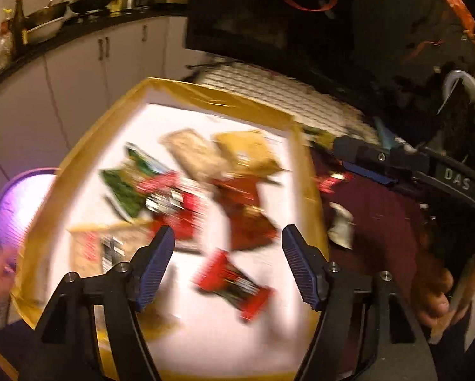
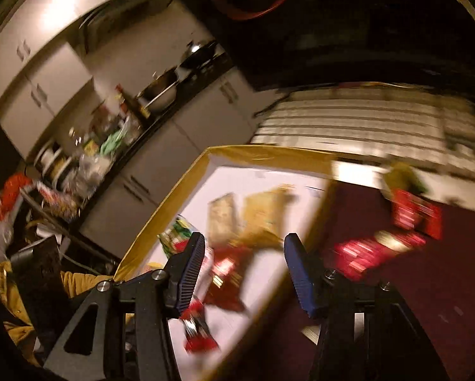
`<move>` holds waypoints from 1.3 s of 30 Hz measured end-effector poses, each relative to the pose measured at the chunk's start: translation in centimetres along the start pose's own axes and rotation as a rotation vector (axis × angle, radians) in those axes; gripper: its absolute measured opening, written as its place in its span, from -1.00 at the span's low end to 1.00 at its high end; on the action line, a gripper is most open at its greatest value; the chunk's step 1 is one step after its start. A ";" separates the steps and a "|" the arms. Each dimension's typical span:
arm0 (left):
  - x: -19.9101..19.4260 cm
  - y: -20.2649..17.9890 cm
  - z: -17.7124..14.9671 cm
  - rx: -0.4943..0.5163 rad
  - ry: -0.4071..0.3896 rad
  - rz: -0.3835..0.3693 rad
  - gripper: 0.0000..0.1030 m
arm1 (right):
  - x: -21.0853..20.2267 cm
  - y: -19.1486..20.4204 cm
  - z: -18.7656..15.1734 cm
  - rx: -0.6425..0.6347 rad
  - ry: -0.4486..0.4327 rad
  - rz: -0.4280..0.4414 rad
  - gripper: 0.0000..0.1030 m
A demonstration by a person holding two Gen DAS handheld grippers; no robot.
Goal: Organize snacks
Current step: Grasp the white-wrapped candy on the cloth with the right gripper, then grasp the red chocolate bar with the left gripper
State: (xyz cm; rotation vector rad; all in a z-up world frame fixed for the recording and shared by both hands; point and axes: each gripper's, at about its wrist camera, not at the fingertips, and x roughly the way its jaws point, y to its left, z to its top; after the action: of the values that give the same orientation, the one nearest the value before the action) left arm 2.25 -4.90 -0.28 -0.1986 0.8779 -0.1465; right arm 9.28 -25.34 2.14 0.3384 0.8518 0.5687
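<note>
A shallow box with a gold rim (image 1: pixel 78 158) and white floor holds several snack packets: a green one (image 1: pixel 124 187), tan ones (image 1: pixel 193 154), dark red ones (image 1: pixel 250 219) and a red bar (image 1: pixel 234 285). My left gripper (image 1: pixel 227 254) is open and empty above the box, over the red bar. My right gripper (image 2: pixel 243 270) is open and empty above the box's right rim (image 2: pixel 269 295); it also shows in the left wrist view (image 1: pixel 374 165). Red packets (image 2: pixel 370 250) lie on the maroon cloth (image 2: pixel 428 301) outside the box. Both views are motion-blurred.
A striped mat (image 1: pixel 288 92) lies behind the box. A dark bag with red handles (image 1: pixel 301 16) stands at the back. Kitchen counter with woks and pots (image 1: pixel 88 3) is at far left. A purple round object (image 1: pixel 18 203) sits left of the box.
</note>
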 end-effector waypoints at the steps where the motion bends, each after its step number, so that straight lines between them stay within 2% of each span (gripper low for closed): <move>1: -0.2 -0.7 -0.3 0.005 -0.004 -0.018 0.35 | -1.1 -1.1 -0.5 0.025 -0.007 -0.009 0.07; 5: -0.8 -2.7 -1.1 0.006 0.000 -0.063 0.35 | -3.3 -4.8 -2.2 0.108 -0.006 -0.046 0.07; 9: -1.5 -4.5 -1.7 0.037 -0.009 -0.067 0.35 | -2.9 -7.1 -3.4 0.187 0.041 -0.076 0.07; 13: -1.5 -5.1 -1.6 0.042 -0.014 -0.056 0.35 | -0.6 -5.7 -4.4 0.182 0.094 -0.114 0.07; 17: -1.8 -5.0 -1.4 0.041 -0.026 -0.028 0.35 | 1.5 -4.0 -5.2 0.136 0.110 -0.151 -0.09; 19: -2.0 -5.0 -1.3 0.047 -0.038 -0.023 0.35 | 1.8 -3.1 -5.3 0.097 0.080 -0.226 -0.19; 20: -2.0 -5.0 -1.3 0.054 -0.041 -0.021 0.35 | 1.9 -2.9 -5.4 0.082 0.074 -0.260 -0.43; 21: -2.0 -5.0 -1.3 0.059 -0.039 -0.014 0.35 | 2.0 -2.7 -5.5 0.068 0.068 -0.289 -0.48; 25: -1.6 -5.2 -1.1 0.068 -0.027 -0.011 0.35 | 0.5 -3.5 -6.3 0.081 0.039 -0.266 -0.52; 28: -1.1 -5.8 -1.0 0.088 -0.010 -0.027 0.35 | -2.2 -4.8 -7.0 0.076 -0.020 -0.258 -0.54; 32: 0.1 -7.9 -0.1 0.173 0.023 -0.050 0.35 | -6.1 -7.2 -7.3 0.087 -0.106 -0.310 -0.54; 34: 1.6 -9.4 0.8 0.223 0.074 -0.081 0.35 | -7.4 -9.2 -7.2 0.118 -0.140 -0.326 -0.54; 36: 3.1 -10.7 1.7 0.263 0.119 -0.094 0.35 | -8.2 -11.0 -7.1 0.176 -0.157 -0.289 -0.54; 39: 5.3 -12.7 2.9 0.342 0.143 -0.046 0.35 | -8.3 -12.4 -7.4 0.232 -0.184 -0.231 -0.54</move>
State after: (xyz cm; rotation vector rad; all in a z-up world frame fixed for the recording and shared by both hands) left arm 7.25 -18.01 0.47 0.1125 0.9760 -0.3536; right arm 3.26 -39.81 -3.58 0.4881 0.7672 0.2197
